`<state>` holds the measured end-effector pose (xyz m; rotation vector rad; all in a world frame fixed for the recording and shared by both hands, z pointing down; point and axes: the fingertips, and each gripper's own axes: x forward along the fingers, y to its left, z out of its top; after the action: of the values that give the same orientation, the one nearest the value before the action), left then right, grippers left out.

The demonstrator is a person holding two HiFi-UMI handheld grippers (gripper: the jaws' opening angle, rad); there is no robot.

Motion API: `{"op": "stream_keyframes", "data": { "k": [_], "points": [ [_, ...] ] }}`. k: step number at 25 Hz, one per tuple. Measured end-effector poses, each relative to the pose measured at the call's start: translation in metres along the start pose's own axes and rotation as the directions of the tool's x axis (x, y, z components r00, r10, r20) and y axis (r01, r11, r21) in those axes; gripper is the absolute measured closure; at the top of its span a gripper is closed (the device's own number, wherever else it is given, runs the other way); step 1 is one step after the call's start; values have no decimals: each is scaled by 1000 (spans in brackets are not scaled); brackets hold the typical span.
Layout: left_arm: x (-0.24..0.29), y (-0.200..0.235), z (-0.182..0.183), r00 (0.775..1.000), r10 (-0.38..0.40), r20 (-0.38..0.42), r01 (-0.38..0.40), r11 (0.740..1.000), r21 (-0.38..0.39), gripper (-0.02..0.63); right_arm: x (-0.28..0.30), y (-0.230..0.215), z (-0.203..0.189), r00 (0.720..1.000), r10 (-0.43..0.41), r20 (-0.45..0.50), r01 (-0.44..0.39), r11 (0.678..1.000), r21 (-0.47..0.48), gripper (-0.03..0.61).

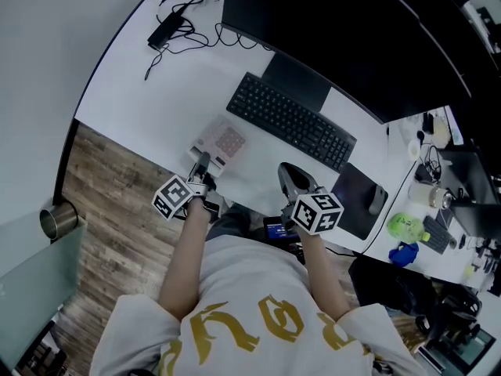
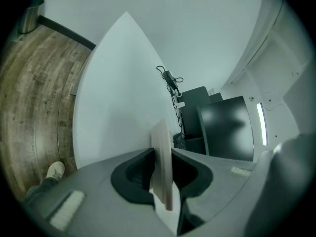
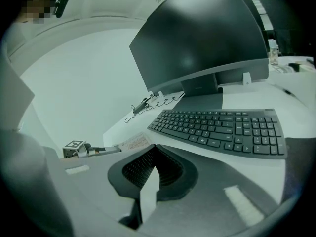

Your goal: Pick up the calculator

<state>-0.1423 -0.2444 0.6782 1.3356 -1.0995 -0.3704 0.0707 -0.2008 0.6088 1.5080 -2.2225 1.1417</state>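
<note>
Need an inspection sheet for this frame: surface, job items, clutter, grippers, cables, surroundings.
Surface: white desk, curved front edge.
Job's things: calculator near the front edge, left of the keyboard.
Clutter: keyboard, monitor, mouse on a dark mouse pad.
Grippers: left gripper jaws closed on the calculator's near end; right gripper jaws together, empty.
Cables: black adapter with looped cable, far left corner.
Surroundings: wood floor, metal bin, cluttered second desk at right.

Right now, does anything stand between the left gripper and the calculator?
Nothing visible does. The left gripper has its jaws closed on the calculator at its near edge. The keyboard lies beyond, apart from it.
</note>
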Motion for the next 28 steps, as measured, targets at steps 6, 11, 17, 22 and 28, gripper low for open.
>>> {"op": "stream_keyframes", "data": {
  "k": [6, 11, 17, 22, 28],
  "points": [
    [-4, -7, -1, 999, -31, 24, 31, 999, -34, 537, -9, 2, 12, 999, 6, 37, -5, 1000, -17, 555],
    [-16, -28, -4, 996, -71, 59, 74, 996, -56, 537, -21, 4, 28, 994, 27, 104, -26, 1000, -14, 555],
    [-36, -56, -12, 987, -109, 114, 115, 992, -48, 537, -32, 7, 34, 994, 60, 95, -53, 996, -78, 555],
    [-56, -77, -28, 978, -147, 148, 156, 986, -51, 537, -50, 9, 39, 991, 78, 113, -67, 993, -93, 555],
    [-77, -91, -44, 970, -170, 172, 181, 982, -47, 537, -66, 13, 42, 985, 96, 144, -80, 990, -114, 555]
  ]
}}
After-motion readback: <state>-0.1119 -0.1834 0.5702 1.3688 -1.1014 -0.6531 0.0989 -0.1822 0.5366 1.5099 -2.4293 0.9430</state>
